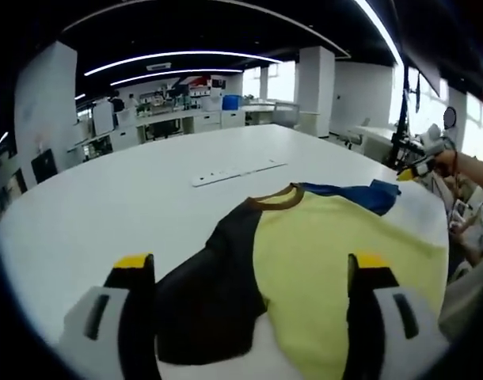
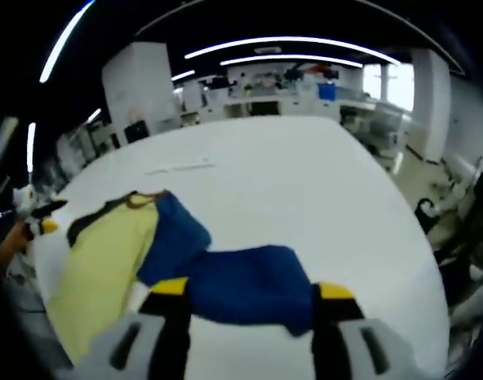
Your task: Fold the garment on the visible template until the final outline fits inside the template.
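Flat on the white table [image 1: 107,206], a yellow shirt [image 1: 336,261] with its black sleeve [image 1: 210,293] between the open, empty left gripper [image 1: 253,273], blue sleeve [image 2: 249,285] between the open, empty right gripper [image 2: 249,297], long axis across both.

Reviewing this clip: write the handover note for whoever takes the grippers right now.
Left gripper: open, holding nothing, hovering over the dark sleeve side of the garment.
Right gripper: open, holding nothing, over the blue sleeve.
The garment lies spread on the white table: yellow front, brown collar, one dark side, one blue sleeve stretched out.
Done: no fold visible; I cannot make out a template outline.
Left: fold both sleeves in, then the body.
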Demonstrator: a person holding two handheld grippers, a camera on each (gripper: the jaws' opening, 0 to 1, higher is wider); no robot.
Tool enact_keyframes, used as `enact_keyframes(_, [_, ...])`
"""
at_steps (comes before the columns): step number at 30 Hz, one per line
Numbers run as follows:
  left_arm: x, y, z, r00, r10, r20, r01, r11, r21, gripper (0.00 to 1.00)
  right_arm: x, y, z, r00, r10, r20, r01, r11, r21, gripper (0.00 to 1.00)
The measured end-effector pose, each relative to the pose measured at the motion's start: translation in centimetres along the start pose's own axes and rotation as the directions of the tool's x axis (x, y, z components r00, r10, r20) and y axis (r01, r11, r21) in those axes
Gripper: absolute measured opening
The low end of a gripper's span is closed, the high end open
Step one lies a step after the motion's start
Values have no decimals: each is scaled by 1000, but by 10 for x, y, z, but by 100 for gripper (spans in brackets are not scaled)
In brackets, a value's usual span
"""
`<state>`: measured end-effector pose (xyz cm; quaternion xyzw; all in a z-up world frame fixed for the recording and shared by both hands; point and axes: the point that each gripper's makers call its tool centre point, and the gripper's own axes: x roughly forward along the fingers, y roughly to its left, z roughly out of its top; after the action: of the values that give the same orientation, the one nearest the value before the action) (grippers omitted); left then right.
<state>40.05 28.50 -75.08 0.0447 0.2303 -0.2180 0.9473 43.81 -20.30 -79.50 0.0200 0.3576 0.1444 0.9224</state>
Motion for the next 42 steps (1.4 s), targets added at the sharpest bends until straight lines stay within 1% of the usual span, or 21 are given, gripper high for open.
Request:
enact_keyframes(2, [-3,-1,-1,1000,1,3,-1,1000,10,98,2,-7,-2,1000,-2,0,2,1000,-1,57])
enact_keyframes(3, [-3,0,-3,1000,3,0,-3,1000,11,98,5,-14,-3,1000,-13,1,13,1000,1,56])
enact_keyframes(5, [-4,0,-5,1000,7,-5,-7,1000,9,97,7,-17,-7,1000,-23,-5,23,1000,6,51])
enact_keyframes(7, [-5,1,-8,1000,7,-7,-7,1000,3,97,12,-29,-8,999,-36,-6,36,999,24,47])
enact_keyframes(12, [-11,-6,-12,1000,-1,-21,1,1000,10,96,21,-44,-11,998,-62,-20,62,998,15,34])
enact_keyframes(14, [-13,-7,-14,1000,-5,-25,5,1000,11,95,24,-47,-12,998,-63,-27,64,998,17,31])
enact_keyframes(18, [-18,-13,-16,1000,-9,-28,9,1000,10,94,29,-45,-18,997,-52,-55,52,999,8,26])
enact_keyframes(21, [-21,-15,-18,999,-12,-33,12,1000,9,94,33,-44,-20,997,-35,-70,37,999,24,22])
enact_keyframes(25, [-28,-19,-21,999,-14,-38,14,1000,7,94,37,-43,-20,996,-28,-80,27,1000,-5,15])
enact_keyframes(27, [-32,-20,-22,999,-15,-42,16,1000,8,93,36,-37,-23,995,-22,-96,20,1000,-21,10])
enact_keyframes(29, [-36,-21,-24,999,-15,-47,16,1000,14,93,38,-41,-24,995,-27,-99,25,1000,-16,8])
enact_keyframes(31, [-39,-21,-26,998,-14,-54,15,1000,15,93,36,-41,-26,995,-31,-97,32,999,3,7])
enact_keyframes(34, [-41,-20,-30,997,-11,-71,12,1000,9,92,37,-43,-24,994,-33,-104,34,999,9,0])
enact_keyframes(35, [-41,-21,-32,997,-11,-75,11,1000,7,92,40,-49,-24,993,-33,-113,34,999,10,0])
enact_keyframes(36, [-42,-21,-33,997,-9,-79,10,1000,6,91,40,-50,-24,993,-29,-114,30,1000,7,0])
enact_keyframes(39, [-43,-21,-34,997,-6,-83,7,1000,5,91,37,-47,-25,992,-26,-122,25,1000,-5,0])
enact_keyframes(41, [-43,-20,-34,997,-6,-80,6,1000,3,91,38,-52,-26,991,-31,-132,30,999,-15,0])
enact_keyframes(42, [-43,-20,-33,997,-6,-79,7,1000,5,91,32,-48,-28,990,-40,-138,38,999,-15,0])
